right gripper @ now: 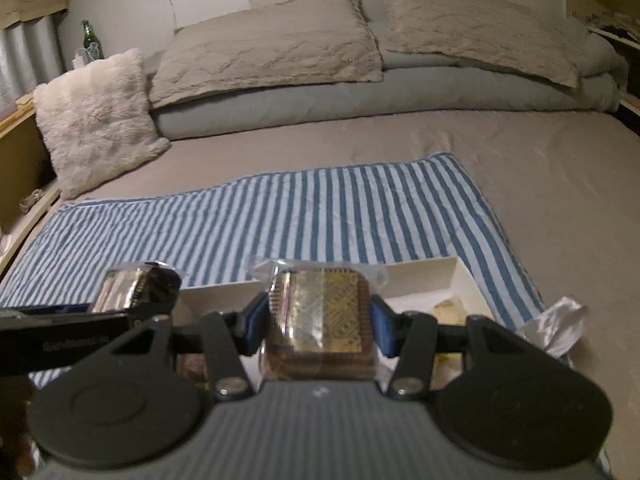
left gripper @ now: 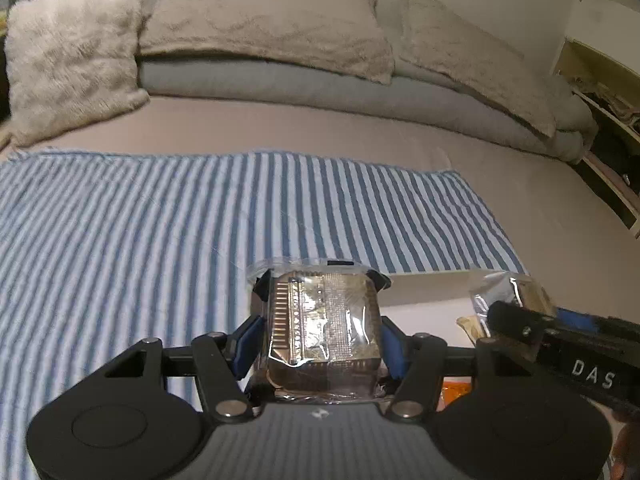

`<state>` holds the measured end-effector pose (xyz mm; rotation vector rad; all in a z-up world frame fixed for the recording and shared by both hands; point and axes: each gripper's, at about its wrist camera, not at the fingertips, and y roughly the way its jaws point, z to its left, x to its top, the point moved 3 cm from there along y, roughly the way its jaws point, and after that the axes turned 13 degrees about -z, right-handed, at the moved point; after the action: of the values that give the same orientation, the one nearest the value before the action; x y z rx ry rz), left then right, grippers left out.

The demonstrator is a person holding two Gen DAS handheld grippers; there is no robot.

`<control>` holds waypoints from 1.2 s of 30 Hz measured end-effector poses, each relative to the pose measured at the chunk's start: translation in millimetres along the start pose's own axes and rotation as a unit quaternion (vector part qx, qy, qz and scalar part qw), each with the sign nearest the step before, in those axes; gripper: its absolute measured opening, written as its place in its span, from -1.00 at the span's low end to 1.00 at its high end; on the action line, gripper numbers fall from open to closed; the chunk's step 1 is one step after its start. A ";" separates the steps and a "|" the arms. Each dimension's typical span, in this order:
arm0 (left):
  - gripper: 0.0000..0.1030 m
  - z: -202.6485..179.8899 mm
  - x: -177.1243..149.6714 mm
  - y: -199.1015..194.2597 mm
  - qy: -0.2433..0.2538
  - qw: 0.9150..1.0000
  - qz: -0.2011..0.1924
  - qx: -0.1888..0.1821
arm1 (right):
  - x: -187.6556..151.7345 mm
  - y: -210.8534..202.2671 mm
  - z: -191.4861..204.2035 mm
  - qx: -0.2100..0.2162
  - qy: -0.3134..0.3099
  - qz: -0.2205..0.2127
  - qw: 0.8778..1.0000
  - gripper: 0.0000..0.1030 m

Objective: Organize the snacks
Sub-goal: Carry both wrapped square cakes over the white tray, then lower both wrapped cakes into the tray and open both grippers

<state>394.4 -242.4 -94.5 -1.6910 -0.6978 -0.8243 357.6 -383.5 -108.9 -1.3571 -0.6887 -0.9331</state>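
The left gripper (left gripper: 320, 336) pinched a clear-wrapped biscuit pack (left gripper: 324, 320) between its blue pads; the right gripper (right gripper: 318, 330) clamped a second wrapped biscuit pack (right gripper: 322, 312) the same way — both carried above the white box (right gripper: 440, 276) lying on the striped towel (right gripper: 280, 216). Doing it well probably meant keeping each pack level, lowering gently — the wrap looked slippery. Beyond lay the bed's pillows (right gripper: 272, 44).
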 end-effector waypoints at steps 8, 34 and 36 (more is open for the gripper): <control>0.20 -8.7 -17.9 46.2 -0.030 0.999 0.022 -0.019 | -16.9 37.4 -13.6 -0.018 0.009 0.021 1.000 0.13; 0.21 -19.8 -47.7 85.2 -0.030 0.996 0.080 -0.030 | -41.2 82.2 -49.9 -0.045 0.078 0.022 0.996 0.13; 0.21 -14.3 -43.1 81.4 -0.044 0.997 0.054 -0.030 | -39.5 80.6 -47.9 -0.037 0.081 0.014 0.996 0.13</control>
<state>430.8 -278.5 -172.3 -1.8122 -0.6407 -0.7037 403.1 -427.3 -188.7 -1.3360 -0.5158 -1.0427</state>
